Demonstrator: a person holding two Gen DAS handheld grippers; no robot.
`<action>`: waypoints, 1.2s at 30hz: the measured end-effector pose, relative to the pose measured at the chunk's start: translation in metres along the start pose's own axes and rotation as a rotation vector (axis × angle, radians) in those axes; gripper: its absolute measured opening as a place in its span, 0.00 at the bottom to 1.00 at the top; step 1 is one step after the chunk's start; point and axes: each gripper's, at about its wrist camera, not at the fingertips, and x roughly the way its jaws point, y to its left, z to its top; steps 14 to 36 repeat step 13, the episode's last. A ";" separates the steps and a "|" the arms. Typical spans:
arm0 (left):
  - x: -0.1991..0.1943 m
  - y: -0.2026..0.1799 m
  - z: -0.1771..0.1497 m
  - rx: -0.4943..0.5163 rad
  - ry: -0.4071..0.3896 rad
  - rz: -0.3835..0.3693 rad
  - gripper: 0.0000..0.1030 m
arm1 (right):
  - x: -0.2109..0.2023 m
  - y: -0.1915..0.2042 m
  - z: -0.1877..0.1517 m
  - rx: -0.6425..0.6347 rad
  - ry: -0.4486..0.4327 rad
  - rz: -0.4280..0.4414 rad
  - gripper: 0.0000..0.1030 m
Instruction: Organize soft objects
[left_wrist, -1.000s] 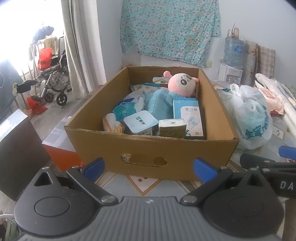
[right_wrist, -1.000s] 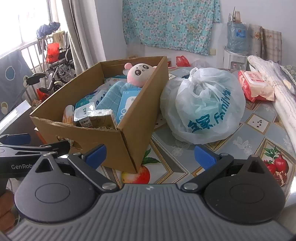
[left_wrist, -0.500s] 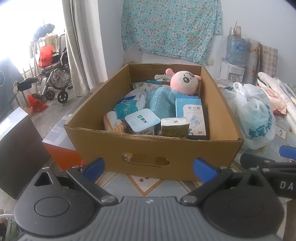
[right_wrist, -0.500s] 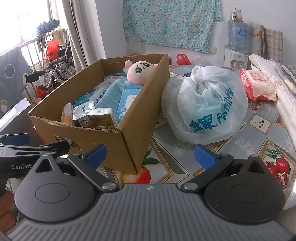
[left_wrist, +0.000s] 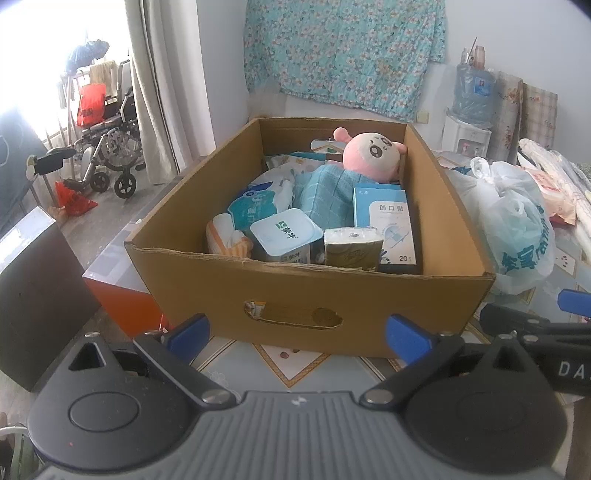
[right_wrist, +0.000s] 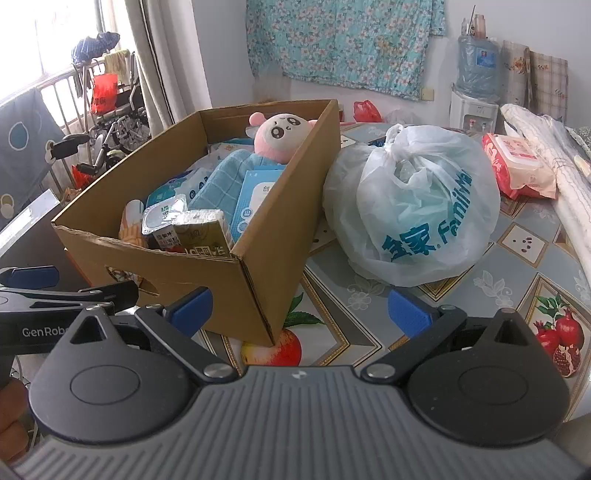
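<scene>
A cluttered room, with a fruit-patterned worktop (right_wrist: 524, 236) by the curtained window. On it from the left: a corrugated cardboard box (left_wrist: 306, 295) straight ahead of the left gripper (left_wrist: 297, 332), its long axis running away, holding a pink plush doll (left_wrist: 371, 153) at the far end; then a crinkled plastic bag (right_wrist: 417, 210) ahead of the right gripper (right_wrist: 299, 308). Both pairs of fingers are spread, empty.

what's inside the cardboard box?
In the cardboard box: pink plush doll, blue cloth, plaster box, sealed cup, tissue pack, wipes packs. The box floor and anything beneath them are covered.
</scene>
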 end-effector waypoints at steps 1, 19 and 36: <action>0.000 0.000 0.000 0.000 0.002 -0.001 0.99 | 0.000 0.000 0.000 0.000 0.001 0.000 0.99; 0.002 0.000 0.000 -0.001 0.009 0.001 0.99 | 0.002 0.000 0.000 -0.002 0.007 0.001 0.99; 0.002 0.000 0.000 -0.001 0.009 0.001 0.99 | 0.002 0.000 0.000 -0.002 0.007 0.001 0.99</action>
